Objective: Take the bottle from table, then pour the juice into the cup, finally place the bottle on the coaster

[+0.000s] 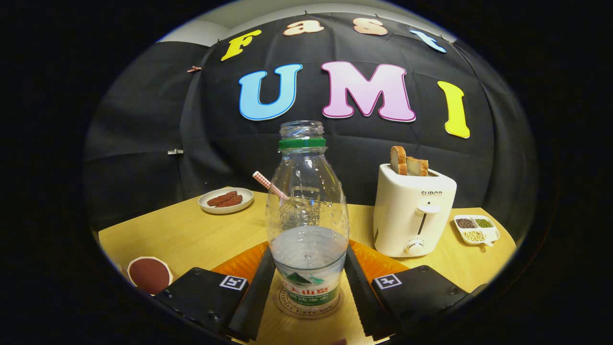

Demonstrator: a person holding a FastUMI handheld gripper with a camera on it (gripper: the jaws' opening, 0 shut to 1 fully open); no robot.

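standing upright on the coaster [287,303], the open bottle [308,211] sits between the jaws, which flank it; contact unclear.

Bottle [308,225] is sitting right between the jaws, hogging that gap. Toaster [413,211] is crowding its right side; the tabletop [191,235] is lying open leftward toward the small plate [226,200].

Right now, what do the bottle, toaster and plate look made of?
Bottle: clear glossy plastic, probably; see-through with moulded ribs, fingers on both its sides. Toaster: smooth cream plastic, by its soft sheen. Plate: white and glossy, ceramic or melamine, can't tell.
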